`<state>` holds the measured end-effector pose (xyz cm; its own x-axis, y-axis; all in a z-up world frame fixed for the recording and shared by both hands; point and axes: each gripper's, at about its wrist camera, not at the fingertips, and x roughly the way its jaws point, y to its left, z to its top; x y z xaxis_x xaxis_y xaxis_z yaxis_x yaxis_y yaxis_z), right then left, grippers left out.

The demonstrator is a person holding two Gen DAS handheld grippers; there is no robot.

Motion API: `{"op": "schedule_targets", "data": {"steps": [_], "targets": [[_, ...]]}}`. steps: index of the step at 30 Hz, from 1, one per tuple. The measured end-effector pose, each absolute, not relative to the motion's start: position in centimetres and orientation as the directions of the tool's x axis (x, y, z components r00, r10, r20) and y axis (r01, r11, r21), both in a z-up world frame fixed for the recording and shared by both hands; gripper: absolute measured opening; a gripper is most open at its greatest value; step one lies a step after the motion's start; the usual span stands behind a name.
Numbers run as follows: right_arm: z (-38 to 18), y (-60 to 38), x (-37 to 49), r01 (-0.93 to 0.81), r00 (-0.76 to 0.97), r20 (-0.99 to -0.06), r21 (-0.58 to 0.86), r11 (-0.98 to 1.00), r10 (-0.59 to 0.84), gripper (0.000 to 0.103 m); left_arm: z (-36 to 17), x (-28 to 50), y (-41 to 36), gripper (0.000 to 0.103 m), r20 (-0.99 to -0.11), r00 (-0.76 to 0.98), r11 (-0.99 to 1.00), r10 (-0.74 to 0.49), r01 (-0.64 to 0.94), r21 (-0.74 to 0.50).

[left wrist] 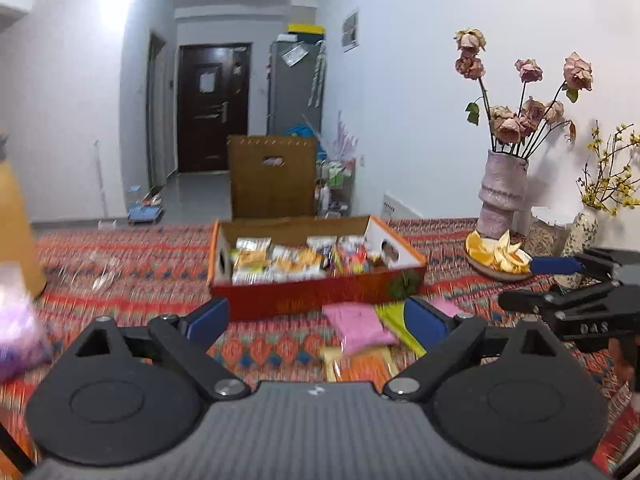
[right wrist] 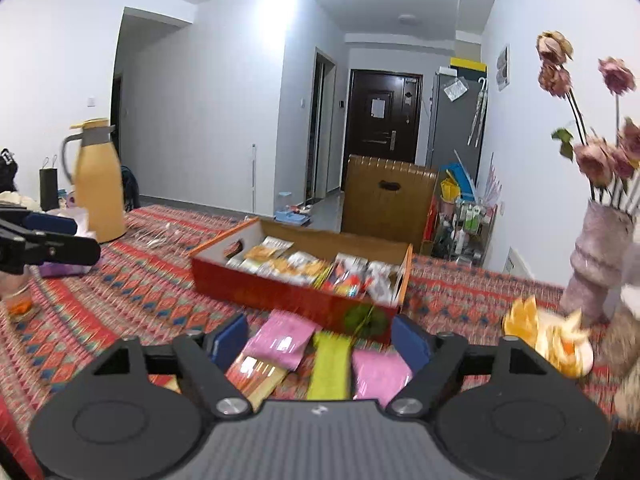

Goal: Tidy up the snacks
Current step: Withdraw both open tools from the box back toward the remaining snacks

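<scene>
A red cardboard box [left wrist: 316,294] with several snack packets inside stands on the patterned tablecloth; it also shows in the right wrist view [right wrist: 280,294]. In front of it lie loose packets: a pink one [left wrist: 358,328], a green one [left wrist: 394,326] and an orange one [left wrist: 360,364]. In the right wrist view two pink packets [right wrist: 280,342] [right wrist: 380,372], a green packet [right wrist: 330,364] and an orange packet [right wrist: 256,376] lie between the fingers. My left gripper [left wrist: 316,322] is open and empty above the cloth. My right gripper [right wrist: 320,340] is open and empty over the packets.
A pink vase of dried roses [left wrist: 502,192] and a plate of orange peel [left wrist: 496,256] stand at the right. A yellow thermos jug [right wrist: 98,184] stands far left. A purple bag [left wrist: 16,336] lies at the left. A wooden chair [left wrist: 272,176] stands behind the table.
</scene>
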<state>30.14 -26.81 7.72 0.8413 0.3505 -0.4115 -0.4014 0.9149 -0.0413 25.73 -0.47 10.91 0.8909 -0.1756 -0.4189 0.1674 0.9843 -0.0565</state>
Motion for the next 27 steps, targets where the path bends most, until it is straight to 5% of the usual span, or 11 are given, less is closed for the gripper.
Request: {"op": "schedule_targets", "data": {"steps": [12,27], "targets": [[2.7,-27.3,19.7,-0.353,0.820,-0.483,-0.002,0.936,0.308,0.091,5.0,16.9,-0.6,0.099,-0.536,0.826,0.982,-0.177,0.113,-0.150],[-0.1,-29.9,18.3,-0.268,0.804,-0.541,0.039,0.962,0.246,0.091,1.7,17.5,-2.0,0.099,-0.636,0.754,0.986,-0.165,0.117,-0.118]]}}
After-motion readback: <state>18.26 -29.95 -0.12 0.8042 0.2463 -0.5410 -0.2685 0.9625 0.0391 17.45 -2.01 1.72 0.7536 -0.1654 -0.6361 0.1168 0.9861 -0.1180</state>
